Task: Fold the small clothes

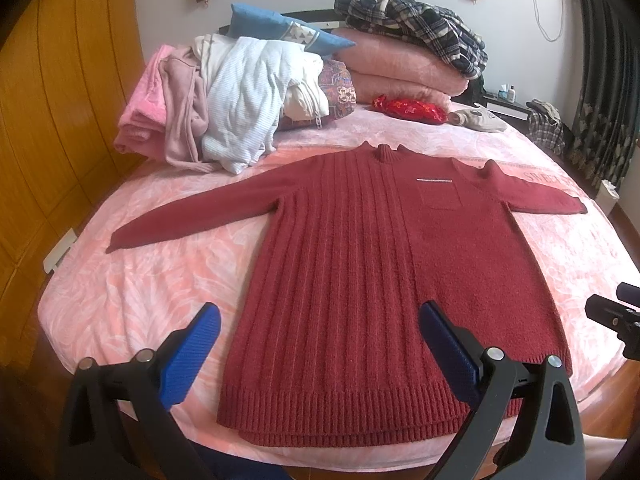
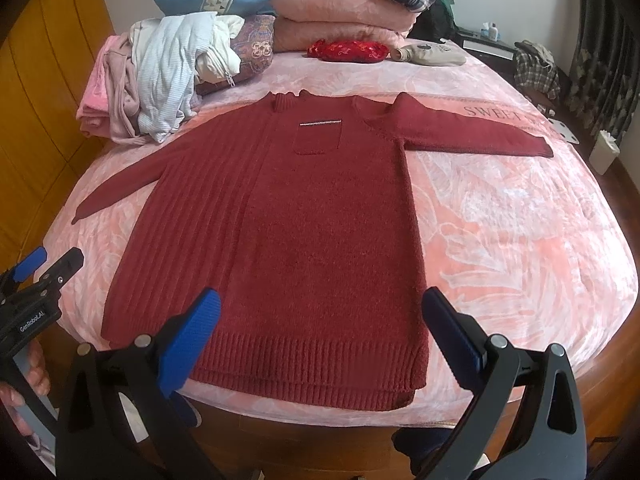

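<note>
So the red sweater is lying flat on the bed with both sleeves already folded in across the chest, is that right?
Not quite: the red sweater lies flat on the bed, but both sleeves are spread out to the sides, not folded in. The left wrist view shows this.

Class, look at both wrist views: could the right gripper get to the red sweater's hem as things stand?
Probably yes. The right gripper hangs with jaws open just above the red sweater, whose hem lies flat at the bed's near edge. Nothing lies on the hem or between it and the jaws.
</note>
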